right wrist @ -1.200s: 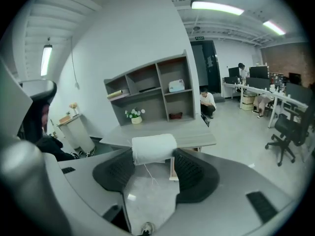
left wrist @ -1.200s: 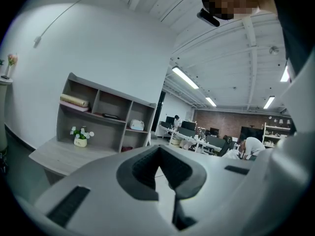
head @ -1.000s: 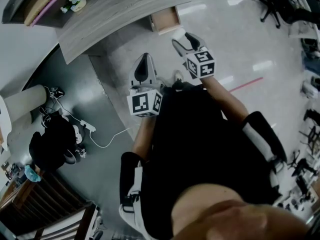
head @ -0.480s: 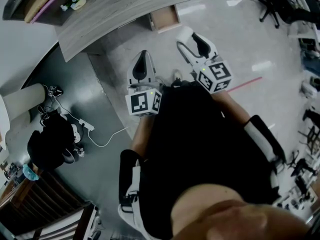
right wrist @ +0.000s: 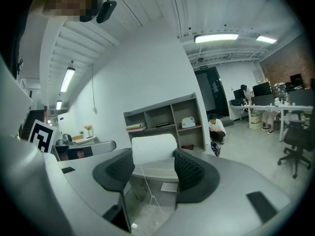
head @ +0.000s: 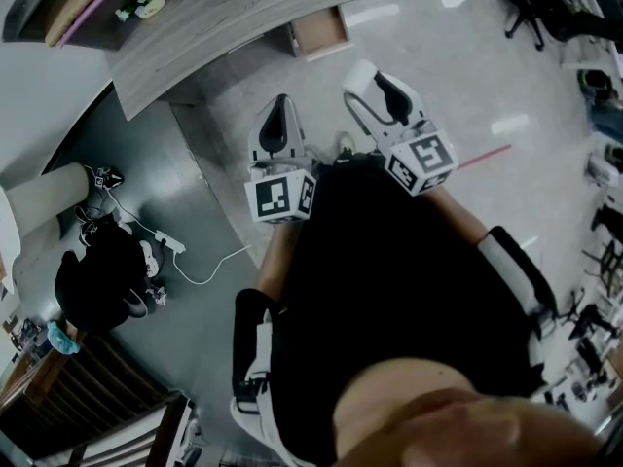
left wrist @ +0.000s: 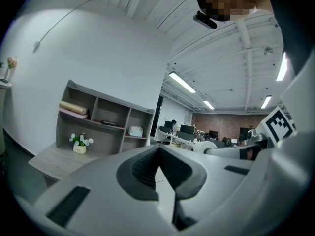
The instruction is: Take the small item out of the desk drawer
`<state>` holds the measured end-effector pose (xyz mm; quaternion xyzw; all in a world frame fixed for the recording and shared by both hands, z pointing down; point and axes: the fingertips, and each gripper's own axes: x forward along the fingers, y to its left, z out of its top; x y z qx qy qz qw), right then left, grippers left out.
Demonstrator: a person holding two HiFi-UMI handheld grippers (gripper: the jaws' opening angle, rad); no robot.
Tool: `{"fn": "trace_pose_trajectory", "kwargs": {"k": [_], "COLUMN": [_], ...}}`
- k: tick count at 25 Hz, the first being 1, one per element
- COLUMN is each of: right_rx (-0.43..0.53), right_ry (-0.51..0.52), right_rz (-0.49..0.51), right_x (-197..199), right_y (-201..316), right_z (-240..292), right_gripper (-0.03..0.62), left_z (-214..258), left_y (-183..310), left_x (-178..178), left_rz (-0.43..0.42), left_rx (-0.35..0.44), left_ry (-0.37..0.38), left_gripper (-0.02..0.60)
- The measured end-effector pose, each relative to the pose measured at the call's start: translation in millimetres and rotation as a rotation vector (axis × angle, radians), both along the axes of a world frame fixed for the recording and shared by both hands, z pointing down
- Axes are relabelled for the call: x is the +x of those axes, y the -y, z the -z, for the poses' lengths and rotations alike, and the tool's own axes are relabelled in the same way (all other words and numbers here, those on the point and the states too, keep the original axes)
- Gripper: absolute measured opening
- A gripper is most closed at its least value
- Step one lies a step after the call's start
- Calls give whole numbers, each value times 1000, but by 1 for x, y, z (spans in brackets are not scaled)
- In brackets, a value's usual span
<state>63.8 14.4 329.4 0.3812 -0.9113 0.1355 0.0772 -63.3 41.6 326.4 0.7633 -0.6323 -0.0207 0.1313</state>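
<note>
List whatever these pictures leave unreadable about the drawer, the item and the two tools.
- Inside of the drawer: head view, too small to tell whether anything lies in it.
- The white item held in the right tool: its kind is unclear. In the right gripper view the pads cover its sides; in the head view it is a pale blob.
- Front of the desk: left gripper view, blocked by the shut left tool.

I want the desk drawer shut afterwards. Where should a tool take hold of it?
Probably its front panel, from above, jaws straddling the top rim: the drawer stands pulled out of the desk, open-topped, so that rim is free. Use the left tool, shut and empty; the right tool holds a white item.
</note>
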Motion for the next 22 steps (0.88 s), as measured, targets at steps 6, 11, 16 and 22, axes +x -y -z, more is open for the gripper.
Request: {"fn": "trace_pose_trajectory", "kwargs": {"k": [6,11,16,22], "right_rx": [6,6,9,6], "right_ry": [0,-1,-7,-9], "right_rz": [-3,-13,-14,-16], "right_x": [-3,-2,-3,-5], "right_y": [2,6,9,12], "right_z": [2,2,1,0], "right_gripper": [250,250,250,250], "left_z": [1,1,0,-1], "left_y": [5,9,11,15], "left_x": [-1,-2,-2,-5], "left_rz": [-9,-18,-22,-26], "left_rx": [4,3,-1,-4], "left_ry": [0,1,1,0], "left_gripper": [-2,-2,-2,-2]}}
